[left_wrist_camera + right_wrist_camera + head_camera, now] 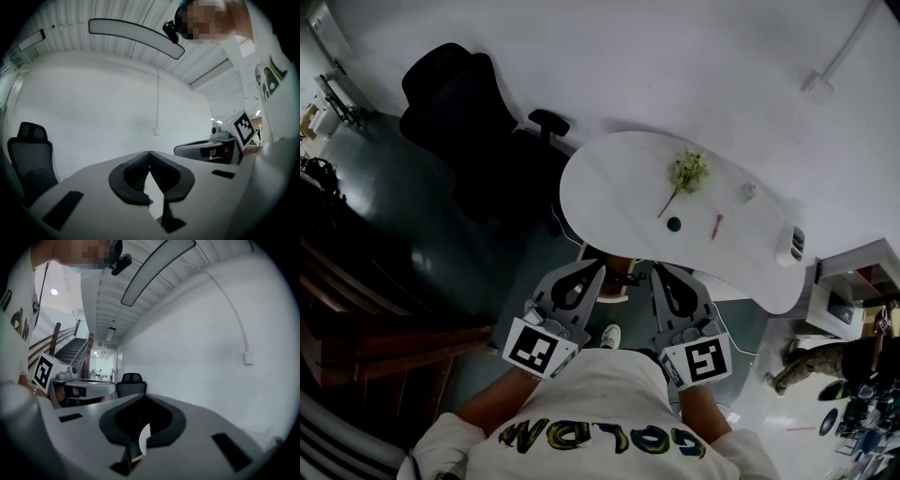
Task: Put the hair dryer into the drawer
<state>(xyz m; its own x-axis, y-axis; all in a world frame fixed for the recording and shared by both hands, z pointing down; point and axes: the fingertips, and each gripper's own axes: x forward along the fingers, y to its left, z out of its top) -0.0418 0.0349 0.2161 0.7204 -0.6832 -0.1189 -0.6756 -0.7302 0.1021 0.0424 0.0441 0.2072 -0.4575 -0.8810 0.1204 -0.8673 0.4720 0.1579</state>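
Head view: left gripper (596, 274) and right gripper (658, 274) hang side by side close to the chest, near the white table (609, 178). I can't find the hair dryer or drawer anywhere.
Left gripper view: jaws pressed together, empty.
Right gripper view: same, closed on nothing.
I'd expect the dryer to be light, rigid, slick plastic. Grab the handle and mind the cord.
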